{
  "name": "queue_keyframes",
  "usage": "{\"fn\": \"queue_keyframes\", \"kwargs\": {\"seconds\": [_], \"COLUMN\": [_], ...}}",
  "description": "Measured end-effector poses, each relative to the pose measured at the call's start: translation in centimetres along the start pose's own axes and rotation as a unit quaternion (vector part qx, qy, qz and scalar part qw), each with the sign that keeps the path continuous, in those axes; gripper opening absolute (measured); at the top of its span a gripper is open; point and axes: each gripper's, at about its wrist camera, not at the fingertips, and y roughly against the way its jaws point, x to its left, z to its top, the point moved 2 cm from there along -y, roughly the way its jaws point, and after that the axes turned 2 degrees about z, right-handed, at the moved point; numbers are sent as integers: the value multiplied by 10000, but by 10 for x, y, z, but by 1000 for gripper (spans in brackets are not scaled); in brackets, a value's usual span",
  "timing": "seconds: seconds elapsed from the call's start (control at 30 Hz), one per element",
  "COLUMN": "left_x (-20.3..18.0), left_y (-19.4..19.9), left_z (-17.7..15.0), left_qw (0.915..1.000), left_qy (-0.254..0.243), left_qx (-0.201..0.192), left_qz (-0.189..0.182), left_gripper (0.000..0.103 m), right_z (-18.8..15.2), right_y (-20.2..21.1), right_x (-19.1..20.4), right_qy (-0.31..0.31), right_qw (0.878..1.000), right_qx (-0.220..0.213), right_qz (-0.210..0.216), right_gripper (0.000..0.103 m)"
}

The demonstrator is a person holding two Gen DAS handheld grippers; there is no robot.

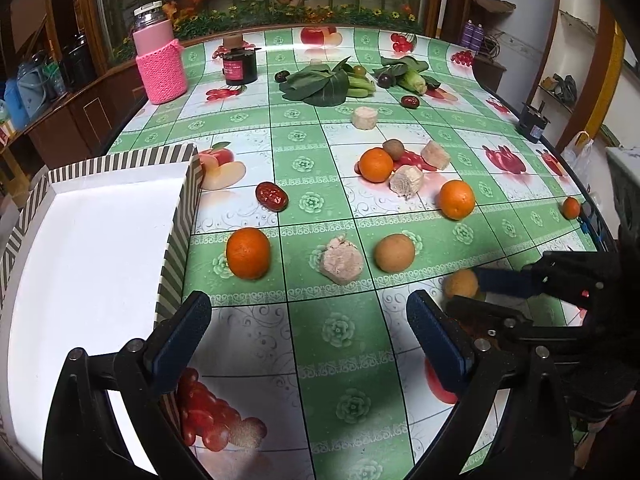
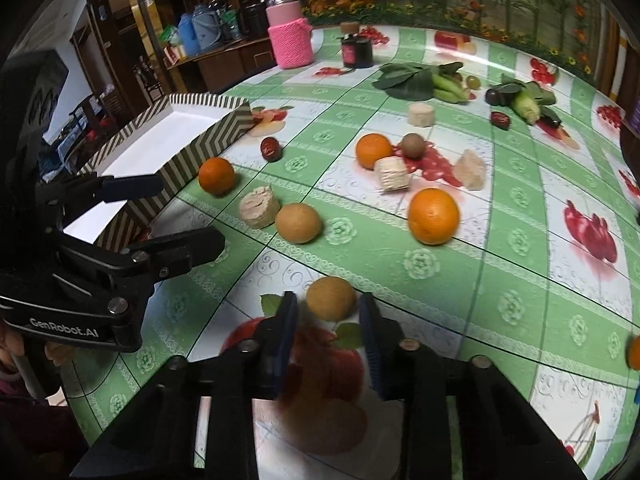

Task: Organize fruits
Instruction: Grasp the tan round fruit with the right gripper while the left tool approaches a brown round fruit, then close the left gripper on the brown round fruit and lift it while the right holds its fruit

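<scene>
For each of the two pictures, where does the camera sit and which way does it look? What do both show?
Left wrist view: sits on the left gripper, looks forward and down over the table; its two fingers stand wide apart, the striped box at left, the right gripper at right.
Right wrist view: sits on the right gripper, looks down at a brown round fruit between its fingers; the left gripper shows at left.
Shared: the box, oranges, pink bottle, greens.

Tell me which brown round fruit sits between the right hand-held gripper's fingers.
The nearer brown fruit, at the right hand-held gripper; the other brown fruit lies beside a pale chunk.
</scene>
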Motion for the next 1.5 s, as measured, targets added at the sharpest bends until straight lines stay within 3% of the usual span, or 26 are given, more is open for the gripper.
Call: {"fn": "queue_keyframes", "kwargs": {"seconds": [0.2,0.33,0.53,0.67,0.93,1.33,1.5], "left_x": [-4,-5,-10,-11,-15,-19,-18], "left_y": [-11,-22,-24,-22,-12,-42,-41], "left_z": [5,10,15,17,11,11,13], "left_qw": [9998,9994,9987,9981,9962,9960,9962], "left_qy": [-174,-241,-503,-606,-752,-825,-835], "left_qx": [97,219,87,12,12,228,164], "left_qz": [-19,-87,26,73,-437,-252,-199], "left_gripper": [92,83,83,74,74,74,63], "right_z": [1,2,3,4,4,4,5], "right_y": [3,4,3,2,2,2,1], "right_x": [-5,-13,-15,-13,-17,-16,-17], "right_qy": [-81,-195,-223,-186,-248,-227,-246], "right_qw": [9999,9998,9997,9998,9997,9997,9997], "right_qx": [-105,-93,-64,-64,-56,-61,-59], "right_qz": [-11,-30,-10,0,25,77,69], "right_gripper": [26,26,27,27,27,27,27]}}
